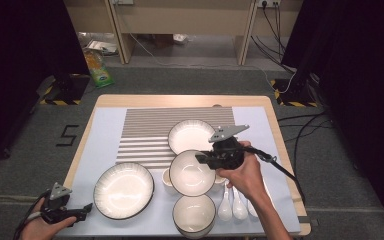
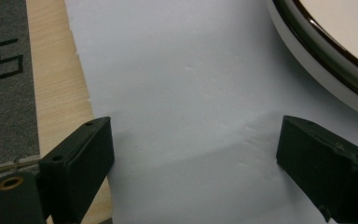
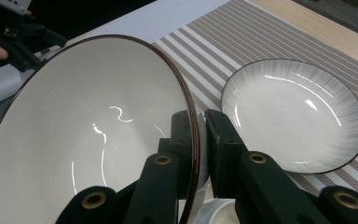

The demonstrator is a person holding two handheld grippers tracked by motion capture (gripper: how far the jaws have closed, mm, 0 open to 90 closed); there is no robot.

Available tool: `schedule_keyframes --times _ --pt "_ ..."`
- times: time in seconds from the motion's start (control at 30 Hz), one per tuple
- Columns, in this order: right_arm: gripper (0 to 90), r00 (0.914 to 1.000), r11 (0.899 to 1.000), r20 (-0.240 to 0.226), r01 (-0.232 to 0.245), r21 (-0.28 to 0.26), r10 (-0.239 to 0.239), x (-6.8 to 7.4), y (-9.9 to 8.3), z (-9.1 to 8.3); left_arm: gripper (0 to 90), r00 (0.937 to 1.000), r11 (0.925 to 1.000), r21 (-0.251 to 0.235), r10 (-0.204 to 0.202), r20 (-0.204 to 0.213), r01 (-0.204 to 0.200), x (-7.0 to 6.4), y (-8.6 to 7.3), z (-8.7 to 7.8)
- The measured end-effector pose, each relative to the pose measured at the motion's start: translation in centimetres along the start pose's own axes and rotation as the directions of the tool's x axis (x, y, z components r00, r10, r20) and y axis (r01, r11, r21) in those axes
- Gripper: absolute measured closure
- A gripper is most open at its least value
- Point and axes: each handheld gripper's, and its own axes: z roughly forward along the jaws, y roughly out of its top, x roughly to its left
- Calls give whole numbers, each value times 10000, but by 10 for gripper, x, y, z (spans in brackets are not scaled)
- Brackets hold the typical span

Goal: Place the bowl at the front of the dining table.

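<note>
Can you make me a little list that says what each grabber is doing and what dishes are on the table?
right gripper: shut on the rim of the white bowl, lifted and tilted
left gripper: open, over the pale mat, holding nothing
big plate: near the left gripper
small plate: on the striped mat
other bowl: at the near edge
spoons: white, beside that bowl
</note>
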Motion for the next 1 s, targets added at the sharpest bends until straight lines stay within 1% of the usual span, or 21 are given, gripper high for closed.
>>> schedule_keyframes --times 0.27,0.4,0.47,0.57,0.63,0.7,0.87,0.97,1.0 --pt "818 9985 9986 166 -510 -136 512 -21 12 4 101 10000 10000 3 -2 5 2 0 0 0" --pt "818 9956 9954 86 -930 -223 932 -33 17 9 101 10000 10000 -10 -1 8 1 0 0 0" --pt "818 9943 9941 123 -1057 -228 1060 -40 20 12 101 10000 10000 -6 3 12 -3 0 0 0" --pt "818 9902 9900 76 -1392 -213 1394 -49 23 18 101 10000 10000 -9 6 11 -6 0 0 0" --pt "818 9886 9884 110 -1496 -248 1499 -54 25 21 100 10000 10000 -10 1 15 -1 0 0 0" --pt "818 9850 9851 181 -1711 -197 1714 -61 26 26 101 10000 10000 -21 3 13 -3 0 0 0" --pt "818 9797 9803 347 -1972 -58 1973 -72 29 36 101 10000 10000 -36 -11 20 11 0 0 0" --pt "818 9770 9776 339 -2105 -6 2104 -78 32 43 100 10000 10000 -19 15 20 -15 0 0 0" --pt "818 9749 9756 384 -2194 21 2192 -80 33 46 101 10000 10000 -26 10 20 -10 0 0 0"
